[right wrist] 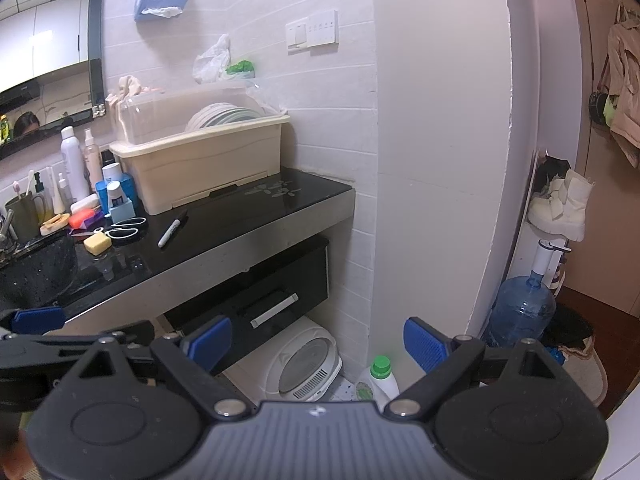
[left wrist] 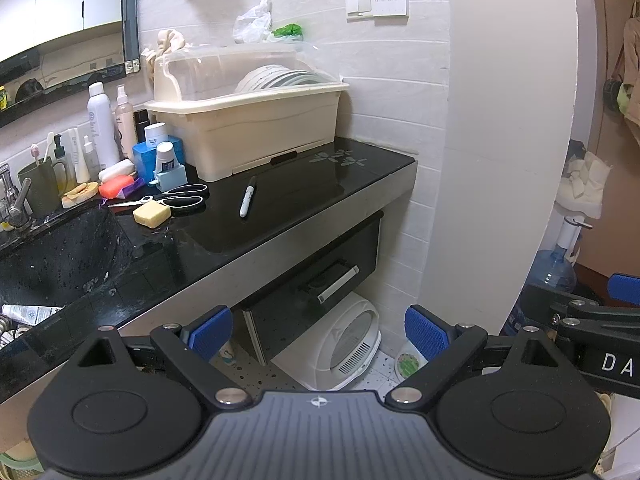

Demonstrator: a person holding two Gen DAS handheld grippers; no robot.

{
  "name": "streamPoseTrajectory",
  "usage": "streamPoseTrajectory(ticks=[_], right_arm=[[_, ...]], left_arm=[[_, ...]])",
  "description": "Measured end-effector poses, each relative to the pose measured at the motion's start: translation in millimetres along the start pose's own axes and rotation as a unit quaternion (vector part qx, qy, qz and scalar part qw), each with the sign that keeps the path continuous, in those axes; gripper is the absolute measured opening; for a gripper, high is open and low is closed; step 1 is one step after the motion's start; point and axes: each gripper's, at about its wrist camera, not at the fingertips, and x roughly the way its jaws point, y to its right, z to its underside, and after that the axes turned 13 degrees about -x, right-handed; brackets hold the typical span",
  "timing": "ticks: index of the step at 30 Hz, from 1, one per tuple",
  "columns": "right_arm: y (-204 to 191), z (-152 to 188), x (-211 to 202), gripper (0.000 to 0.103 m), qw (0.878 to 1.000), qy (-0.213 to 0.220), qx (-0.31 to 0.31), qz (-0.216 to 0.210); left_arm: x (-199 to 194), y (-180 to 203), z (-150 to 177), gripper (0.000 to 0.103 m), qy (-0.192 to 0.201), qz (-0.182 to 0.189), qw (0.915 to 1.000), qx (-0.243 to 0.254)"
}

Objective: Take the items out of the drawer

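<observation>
We hold both grippers back from the drawer [left wrist: 316, 280], which hangs under the black bench [left wrist: 280, 196] ahead of and above the gaps between our jaws. The left gripper [left wrist: 318, 336] and the right gripper [right wrist: 318, 340] both have their jaws spread wide with nothing between the blue pads. The drawer has a glossy black front with a pale bar handle [right wrist: 274, 311] and looks shut. Below it a white round-fronted appliance [left wrist: 344, 344] stands on the floor, close under the drawer. A tiled wall [right wrist: 420, 160] stands just right of the drawer. On the bench lie a marker [left wrist: 247, 197], scissors [left wrist: 176, 197] and a yellow soap bar [left wrist: 151, 215].
</observation>
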Motion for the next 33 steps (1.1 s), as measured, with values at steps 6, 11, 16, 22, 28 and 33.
streamPoseTrajectory(ticks=[6,11,16,22,28,33], right_arm=[[0.4,0.7,-0.1,0.093,1.000,0.000,0.001,0.000],[0.5,1.4,-0.1,0.093,1.000,-0.001,0.000,0.001],[0.9,2.0,0.1,0.093,1.000,-0.001,0.001,0.001],[1.4,2.6,0.2,0.093,1.000,-0.002,0.002,0.001],[-1.4,-0.4,0.2,0.093,1.000,-0.003,0.002,0.002],[-1.4,-1.0,0.6,0.093,1.000,-0.002,0.002,0.001]], left_arm=[[-0.9,-1.6,0.9,0.094,-0.001,0.001,1.0000,0.000],[1.4,-2.6,1.4,0.094,-0.002,0.001,1.0000,0.001],[-3.9,2.7,3.6,0.094,-0.002,-0.001,1.0000,-0.002],[-3.9,2.5,4.5,0.094,-0.003,-0.001,1.0000,-0.001],[-4.0,2.3,5.7,0.094,-0.004,-0.001,1.0000,-0.001],[-3.7,2.5,3.4,0.094,-0.005,-0.001,1.0000,-0.002]])
